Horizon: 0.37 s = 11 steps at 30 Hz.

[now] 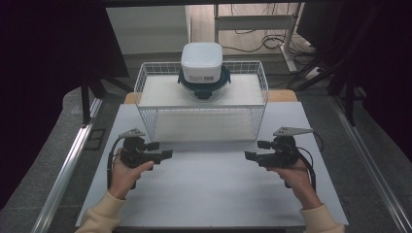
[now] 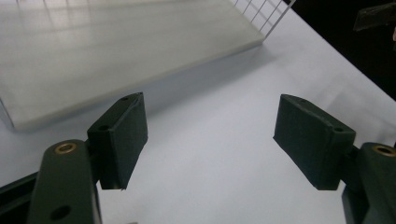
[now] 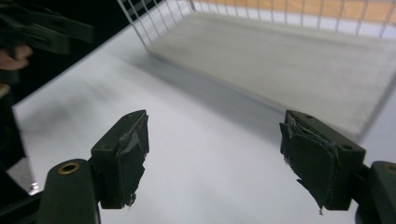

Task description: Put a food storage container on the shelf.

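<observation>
Item one, your left tongs (image 1: pixel 166 154): held low over the white surface (image 1: pixel 214 189), jaws spread wide with nothing between them, pads bare in the left gripper view. Item two, your right tongs (image 1: pixel 249 156): likewise released and empty, the pad facing frayed at its edges in the right gripper view, jaws pointing inward toward the left pair. Item three, a white wire basket (image 1: pixel 145 77): sits at the far half of the surface, long side running left to right, a pale liner board covering its floor. Item four, a clear round container with a dark clip lid (image 1: pixel 203 86): stands inside the basket against the middle of the far wall, upright. Item five, a white square box (image 1: pixel 202 61): rests on top of that lid, upright and roughly centred on it. Relation to note: the stacked pair lies straight ahead of you, beyond the basket's near wall and well apart from both tongs, almost on the midline between them, so neither hand is clearly nearer. The likely approach is forward and up over the near rim, one tong to each side of the stack. Neither stacked piece has a long axis to favour, and the basket walls rule out a low, level entry.
</observation>
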Available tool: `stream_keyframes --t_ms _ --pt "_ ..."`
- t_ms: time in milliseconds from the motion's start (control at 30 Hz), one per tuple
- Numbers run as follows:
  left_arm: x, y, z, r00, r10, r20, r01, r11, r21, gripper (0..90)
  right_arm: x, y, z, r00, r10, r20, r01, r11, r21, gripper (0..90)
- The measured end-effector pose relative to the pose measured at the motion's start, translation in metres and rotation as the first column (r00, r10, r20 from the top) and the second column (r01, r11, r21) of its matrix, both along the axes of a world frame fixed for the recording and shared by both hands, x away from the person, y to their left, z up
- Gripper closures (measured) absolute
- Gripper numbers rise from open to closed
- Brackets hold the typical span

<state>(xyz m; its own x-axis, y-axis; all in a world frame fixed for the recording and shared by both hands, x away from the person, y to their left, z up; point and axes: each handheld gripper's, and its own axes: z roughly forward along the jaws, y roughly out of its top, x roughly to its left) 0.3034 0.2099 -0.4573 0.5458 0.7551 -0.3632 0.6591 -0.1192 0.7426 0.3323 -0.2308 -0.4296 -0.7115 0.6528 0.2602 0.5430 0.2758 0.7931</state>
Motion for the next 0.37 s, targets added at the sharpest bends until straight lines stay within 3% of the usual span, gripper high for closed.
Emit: stream_keyframes --t_ms 67,367 --pt "-0.0003 0.0006 -0.0041 1.0 -0.003 -0.007 0.003 1.0 0.008 25.2 0.0009 -0.0008 -0.0052 0.9999 -0.008 -0.009 0.008 0.9996 -0.026 22.6" --pt "-0.0017 -0.0006 -0.0036 1.0 -0.001 0.0 0.001 1.0 0.008 25.3 -0.003 -0.0009 -0.0032 0.9992 -0.026 0.03 0.027 0.9988 -0.04 20.2"
